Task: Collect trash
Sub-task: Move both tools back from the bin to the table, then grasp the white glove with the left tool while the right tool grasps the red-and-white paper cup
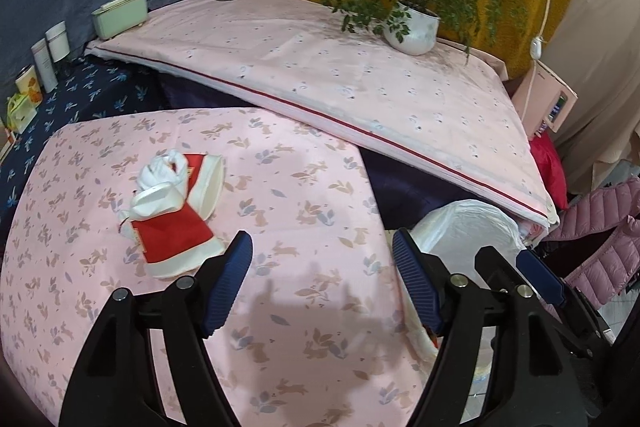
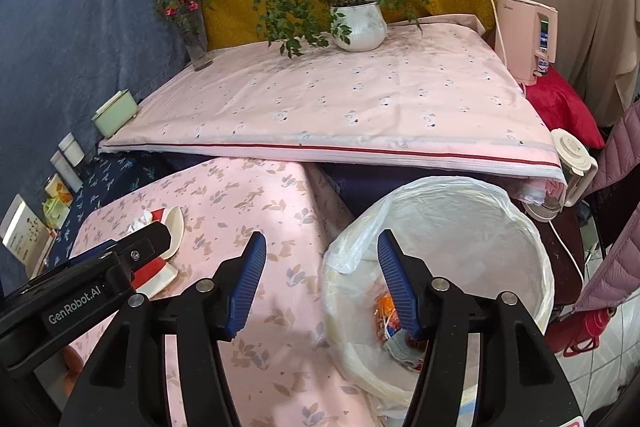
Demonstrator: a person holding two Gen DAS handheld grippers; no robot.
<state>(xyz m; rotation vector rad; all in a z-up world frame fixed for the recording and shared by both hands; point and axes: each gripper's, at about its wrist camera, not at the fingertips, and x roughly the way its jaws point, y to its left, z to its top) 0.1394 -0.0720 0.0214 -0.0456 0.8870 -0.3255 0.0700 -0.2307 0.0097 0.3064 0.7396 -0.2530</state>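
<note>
Both tongs are spread and empty: our left tongs hover nearest the trash, which lies ahead-left toward the table's left edge. Its long axis runs roughly away from us, and our right tongs hang at the bin rim off the table's right edge.

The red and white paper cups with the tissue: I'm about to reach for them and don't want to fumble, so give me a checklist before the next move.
1. Left gripper open and empty: ok.
2. Right gripper open and empty: ok.
3. Paper cups lying on the pink rabbit-print cloth, nothing on top: ok.
4. Crumpled tissue tucked at the cups, will lift with them: cannot tell.
5. Lined trash bin mouth open, room inside: ok.
6. Left gripper lined up on the cups: not ok, they lie left of it.
</note>
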